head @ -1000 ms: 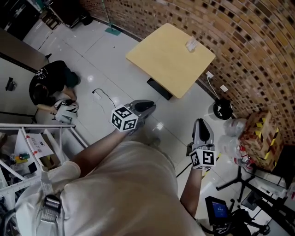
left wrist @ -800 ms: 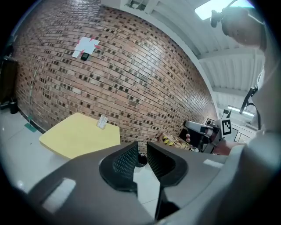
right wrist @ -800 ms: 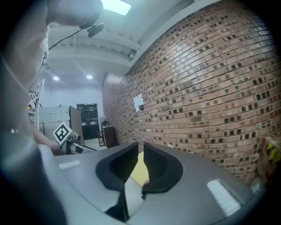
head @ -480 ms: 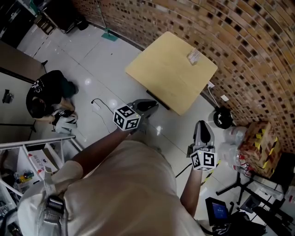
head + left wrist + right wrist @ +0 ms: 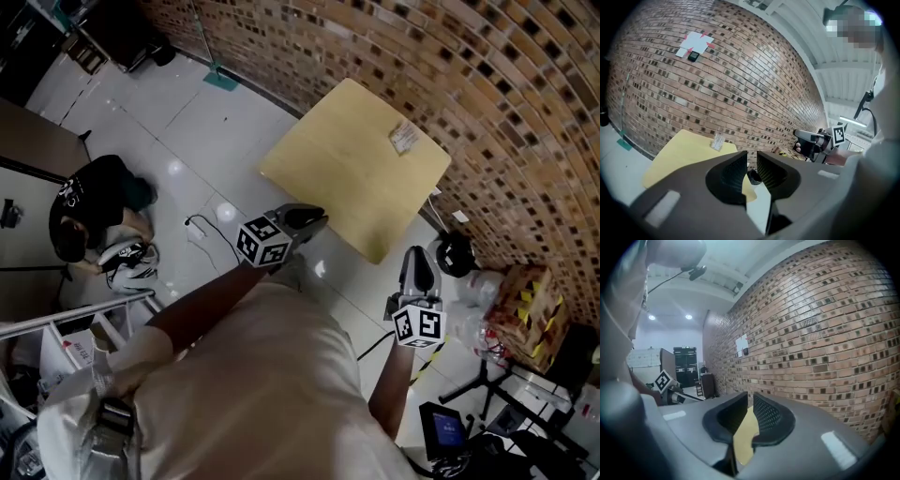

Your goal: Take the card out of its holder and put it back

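While left gripper (image 5: 314,217) and right gripper (image 5: 419,255) advanced, pale-yellow square wooden surface (image 5: 337,159) drew nearer than second ago. Small clear holder (image 5: 405,137) with white card (image 5: 403,140) sat at far edge by brick wall (image 5: 487,56), untouched. Both grippers' fingers stood narrowly apart, empty. Approach only; extraction not begun.

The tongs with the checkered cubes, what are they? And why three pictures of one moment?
A person holds one pair of hand-worked tongs in each hand: the left tongs and the right tongs. The marked cubes belong to the tongs. One picture comes from a camera on the person's head, looking down; the other two from cameras riding on each pair. Ahead stands a yellow table by a brick wall, bearing a small card holder. Both tongs are nearly closed, with a slim gap, and hold nothing.
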The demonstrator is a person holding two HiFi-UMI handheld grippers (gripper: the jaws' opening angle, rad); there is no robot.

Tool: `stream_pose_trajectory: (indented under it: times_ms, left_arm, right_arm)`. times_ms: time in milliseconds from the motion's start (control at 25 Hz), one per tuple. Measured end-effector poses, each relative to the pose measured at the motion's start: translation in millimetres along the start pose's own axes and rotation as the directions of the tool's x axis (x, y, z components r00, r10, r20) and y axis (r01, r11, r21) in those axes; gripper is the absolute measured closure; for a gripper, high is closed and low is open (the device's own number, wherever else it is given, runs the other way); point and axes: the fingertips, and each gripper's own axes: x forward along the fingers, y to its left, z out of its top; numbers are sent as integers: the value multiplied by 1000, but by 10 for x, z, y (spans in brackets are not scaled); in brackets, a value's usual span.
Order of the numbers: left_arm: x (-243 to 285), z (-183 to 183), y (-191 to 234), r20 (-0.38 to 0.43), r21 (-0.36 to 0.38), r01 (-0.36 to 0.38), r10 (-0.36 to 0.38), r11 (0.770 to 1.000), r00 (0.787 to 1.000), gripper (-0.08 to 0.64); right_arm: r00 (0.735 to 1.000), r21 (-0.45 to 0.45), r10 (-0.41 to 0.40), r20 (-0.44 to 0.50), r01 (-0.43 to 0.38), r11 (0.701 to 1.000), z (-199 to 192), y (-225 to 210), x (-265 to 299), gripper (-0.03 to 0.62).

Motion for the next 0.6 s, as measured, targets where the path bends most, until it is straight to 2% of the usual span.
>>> stream_pose_trajectory:
  times_ms: [320,600]
  left_arm:
    - [47,157,459,-10,39,54,-53,998,999,476]
    - [52,242,752,7,24,55,-55,998,998,474]
  right_arm:
    - [998,2,-68,12,68,998,63,26,464,561]
    - [996,12,-89,11,89,996,129,62,615,561]
